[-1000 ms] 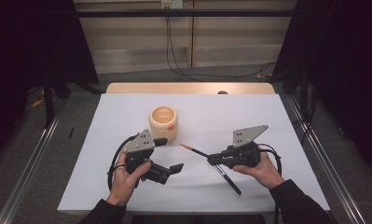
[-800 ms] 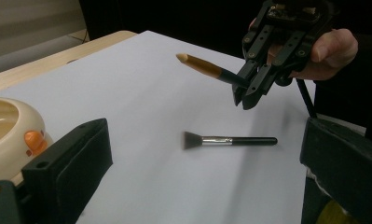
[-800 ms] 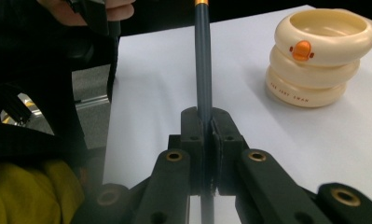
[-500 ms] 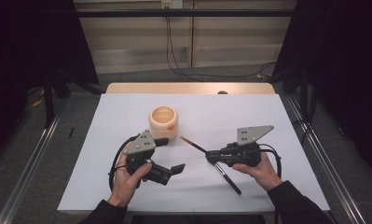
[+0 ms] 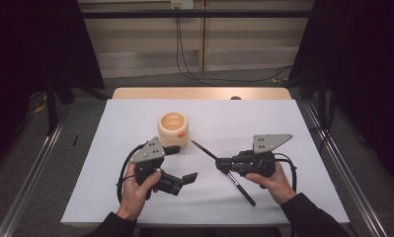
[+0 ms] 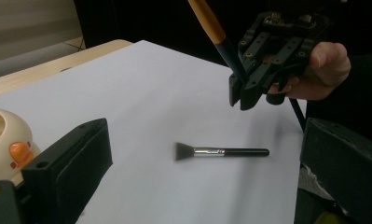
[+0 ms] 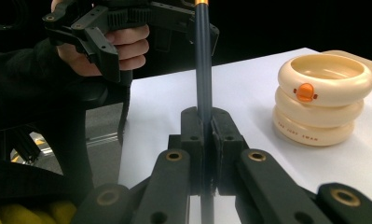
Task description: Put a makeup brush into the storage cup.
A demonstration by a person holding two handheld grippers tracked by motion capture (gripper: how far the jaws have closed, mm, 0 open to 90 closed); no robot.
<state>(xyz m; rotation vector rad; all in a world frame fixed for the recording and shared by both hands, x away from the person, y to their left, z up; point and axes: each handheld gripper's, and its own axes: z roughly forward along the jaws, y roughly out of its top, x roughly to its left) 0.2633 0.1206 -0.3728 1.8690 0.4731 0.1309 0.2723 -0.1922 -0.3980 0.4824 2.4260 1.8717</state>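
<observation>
A cream cup [image 5: 173,129] of stacked rings with an orange button stands on the white sheet [image 5: 263,118]; it also appears in the right gripper view [image 7: 326,93]. My right gripper [image 5: 218,164] [image 7: 204,121] is shut on a slim brush [image 5: 202,148] [image 7: 202,60] with a dark and orange handle. The brush's orange end points toward the cup. A second brush [image 5: 241,189] [image 6: 221,152] with flat bristles lies on the sheet beneath that gripper. My left gripper [image 5: 190,177] [image 6: 202,135] is open and holds nothing. It faces the right gripper [image 6: 242,95] across a short gap.
The sheet covers a wooden table whose far edge [image 5: 199,93] shows bare. Metal rails [image 5: 333,148] run along the floor on both sides, and cables hang at the back wall. A hand [image 7: 123,46] holds the left gripper close to the brush tip.
The held brush's orange end has swung slightly farther away, toward the cup. Both hands stay roughly where they were.
</observation>
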